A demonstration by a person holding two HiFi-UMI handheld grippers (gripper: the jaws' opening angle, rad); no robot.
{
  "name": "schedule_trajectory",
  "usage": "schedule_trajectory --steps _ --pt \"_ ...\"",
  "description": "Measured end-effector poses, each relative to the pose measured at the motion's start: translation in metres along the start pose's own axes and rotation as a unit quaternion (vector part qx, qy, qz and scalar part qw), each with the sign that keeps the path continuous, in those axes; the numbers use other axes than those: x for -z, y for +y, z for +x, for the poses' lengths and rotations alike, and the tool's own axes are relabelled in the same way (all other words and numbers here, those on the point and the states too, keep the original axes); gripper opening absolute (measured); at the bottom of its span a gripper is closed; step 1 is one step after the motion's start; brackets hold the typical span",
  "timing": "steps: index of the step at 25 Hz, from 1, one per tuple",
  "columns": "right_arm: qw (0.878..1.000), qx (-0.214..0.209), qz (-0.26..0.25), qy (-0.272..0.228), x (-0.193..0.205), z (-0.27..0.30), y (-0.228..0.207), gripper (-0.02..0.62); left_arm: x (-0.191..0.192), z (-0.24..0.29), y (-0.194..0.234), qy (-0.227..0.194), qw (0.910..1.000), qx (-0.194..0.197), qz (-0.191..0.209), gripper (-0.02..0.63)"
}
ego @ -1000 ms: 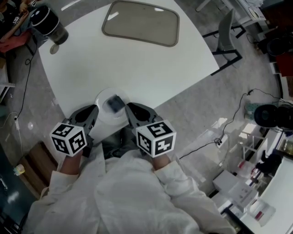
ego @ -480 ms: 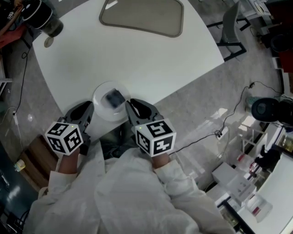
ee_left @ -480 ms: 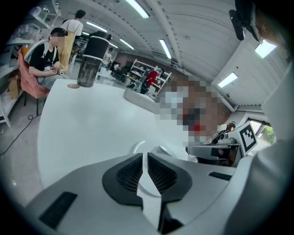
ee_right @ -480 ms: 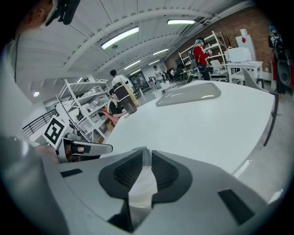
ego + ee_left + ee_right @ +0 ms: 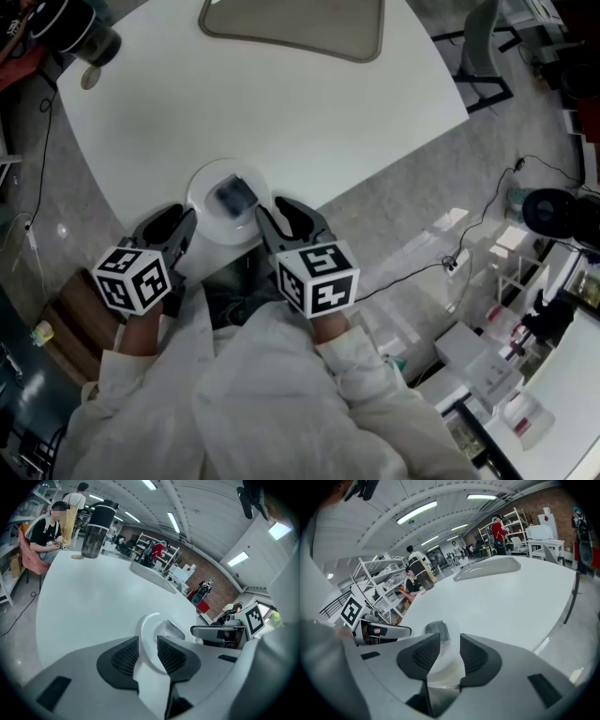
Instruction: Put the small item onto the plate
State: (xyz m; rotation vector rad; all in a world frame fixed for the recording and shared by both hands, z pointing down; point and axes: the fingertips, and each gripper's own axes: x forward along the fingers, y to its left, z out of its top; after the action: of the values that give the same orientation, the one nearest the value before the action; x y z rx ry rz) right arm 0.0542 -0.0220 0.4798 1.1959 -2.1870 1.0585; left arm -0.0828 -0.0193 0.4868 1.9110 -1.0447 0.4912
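Jaws on our left gripper (image 5: 147, 651) and right gripper (image 5: 445, 656) are just opening off the plate (image 5: 202, 187) rim, small item (image 5: 232, 195) on it, table (image 5: 281, 112) near edge.

Overhead + low cams, plate (image 5: 204, 216) shared

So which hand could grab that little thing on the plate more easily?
Right, narrowly: the small item lies nearer the right gripper than the left gripper. Both have just been opening their jaws, the plate rim loose between them.
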Motion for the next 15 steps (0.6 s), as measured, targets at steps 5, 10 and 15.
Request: schedule_trajectory --steps 5,10,15 --pt "1.0 0.0 0.009 0.011 0.005 0.006 -0.002 0.12 0.004 0.005 0.004 0.011 0.9999 0.002 -0.006 0.11" --pt "0.999 0.0 0.023 0.029 0.013 0.011 -0.005 0.12 0.006 0.007 0.005 0.018 0.9997 0.002 -0.014 0.11" --pt "0.999 0.001 0.026 0.046 0.021 0.017 -0.008 0.12 0.01 0.011 0.008 0.028 0.9994 0.004 -0.02 0.112"
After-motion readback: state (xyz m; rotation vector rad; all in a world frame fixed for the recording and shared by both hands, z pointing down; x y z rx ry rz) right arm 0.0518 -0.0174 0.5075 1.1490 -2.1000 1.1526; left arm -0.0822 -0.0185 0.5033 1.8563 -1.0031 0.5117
